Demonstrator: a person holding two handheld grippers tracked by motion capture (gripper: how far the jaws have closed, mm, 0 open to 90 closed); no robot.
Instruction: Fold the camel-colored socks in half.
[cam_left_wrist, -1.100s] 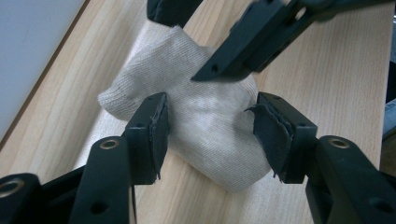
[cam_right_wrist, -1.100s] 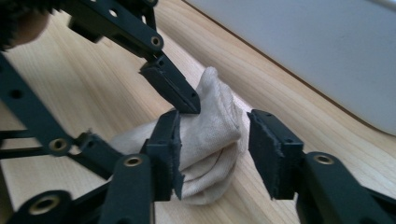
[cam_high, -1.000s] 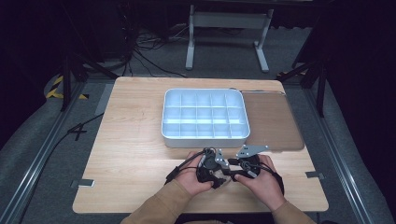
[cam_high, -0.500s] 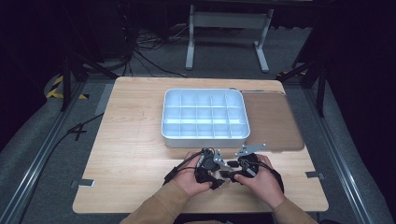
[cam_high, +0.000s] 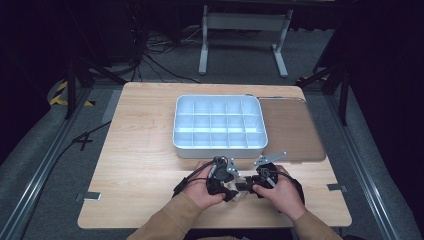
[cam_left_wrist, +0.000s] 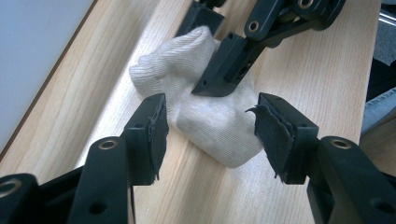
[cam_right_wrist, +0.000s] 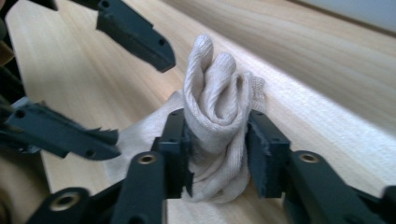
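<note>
White sock (cam_right_wrist: 215, 135) in right tool (cam_right_wrist: 215, 154)

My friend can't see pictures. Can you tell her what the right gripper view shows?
The right gripper pinches a bunched cream sock on the wooden table, its jaws having just closed. The left gripper waits open beside it.

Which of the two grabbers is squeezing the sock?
The right gripper: its jaws have just been closing and now pinch the bunched white sock. The left gripper has open jaws either side of it, not touching.

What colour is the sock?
The sock is cream white, a plain ribbed knit; the right gripper view shows it best.
</note>
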